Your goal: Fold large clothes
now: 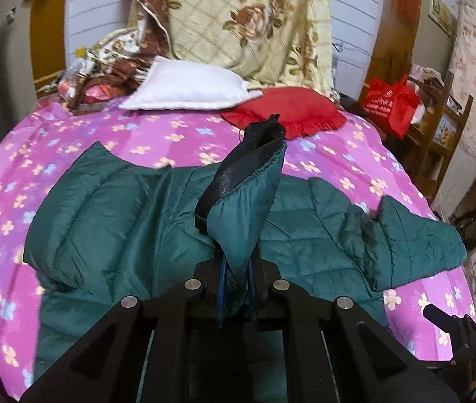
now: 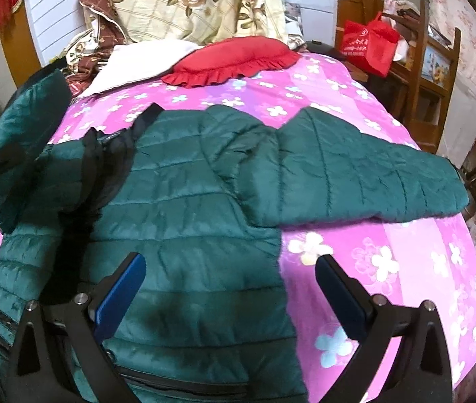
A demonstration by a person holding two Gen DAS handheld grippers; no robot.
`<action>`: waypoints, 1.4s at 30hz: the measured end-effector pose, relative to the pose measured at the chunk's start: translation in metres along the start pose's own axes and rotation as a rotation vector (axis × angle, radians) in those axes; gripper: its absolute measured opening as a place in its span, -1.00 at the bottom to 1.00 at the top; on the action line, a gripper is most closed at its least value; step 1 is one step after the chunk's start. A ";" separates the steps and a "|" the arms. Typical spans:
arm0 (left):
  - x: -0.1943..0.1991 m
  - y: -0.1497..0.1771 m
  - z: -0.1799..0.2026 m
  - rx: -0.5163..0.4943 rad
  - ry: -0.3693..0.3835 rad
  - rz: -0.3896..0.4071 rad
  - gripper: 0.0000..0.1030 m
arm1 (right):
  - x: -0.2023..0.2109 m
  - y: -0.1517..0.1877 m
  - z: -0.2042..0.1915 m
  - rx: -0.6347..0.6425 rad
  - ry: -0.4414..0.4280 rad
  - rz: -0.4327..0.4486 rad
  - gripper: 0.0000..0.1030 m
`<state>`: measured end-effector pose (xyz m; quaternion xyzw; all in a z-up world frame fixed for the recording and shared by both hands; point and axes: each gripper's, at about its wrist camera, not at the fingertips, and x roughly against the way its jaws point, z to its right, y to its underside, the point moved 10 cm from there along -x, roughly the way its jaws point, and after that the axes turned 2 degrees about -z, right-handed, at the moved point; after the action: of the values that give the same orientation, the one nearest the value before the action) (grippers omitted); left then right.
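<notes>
- Jacket (image 2: 184, 201): a dark green quilted puffer, spread over the pink flowered bedspread (image 2: 389, 268); it fills the centre and lower left of the right wrist view, with one sleeve (image 2: 355, 181) reaching out flat to the right edge of the frame.
- Left gripper (image 1: 236, 282): low centre of the left wrist view, jaws pressed together on a fold of the jacket's green fabric, which stands up above the fingers with a black-lined edge (image 1: 238, 181) at its upper left.
- Right gripper (image 2: 229, 295): bottom of the right wrist view, jaws spread wide with nothing between them; the left blue pad (image 2: 120, 297) is over the jacket body, the right one over bare bedspread just beside the jacket's edge.
- Upper part of both views: a red frilled cushion (image 2: 234, 60), a white pillow (image 1: 187, 87) touching it on its left, and a cream rose-print quilt (image 1: 238, 23) heaped behind them.
- Upper right: a red bag (image 2: 369, 43) beside wooden shelving.
</notes>
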<state>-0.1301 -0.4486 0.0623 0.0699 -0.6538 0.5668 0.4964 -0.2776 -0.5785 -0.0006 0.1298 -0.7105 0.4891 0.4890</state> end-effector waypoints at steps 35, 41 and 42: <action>0.024 0.022 -0.134 0.102 -0.008 -0.034 -0.37 | -0.030 -0.014 -0.029 -0.090 -0.138 -0.073 0.99; 0.028 0.025 -0.200 0.219 -0.090 -0.030 -0.37 | -0.079 -0.022 -0.071 -0.047 -0.178 -0.152 -0.13; 0.028 0.025 -0.207 0.229 -0.095 -0.029 -0.37 | -0.084 -0.023 -0.076 -0.031 -0.184 -0.154 -0.34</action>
<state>-0.0427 -0.2592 0.0380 0.1623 -0.6065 0.6266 0.4617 -0.1783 -0.5517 -0.0532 0.2209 -0.7478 0.4251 0.4596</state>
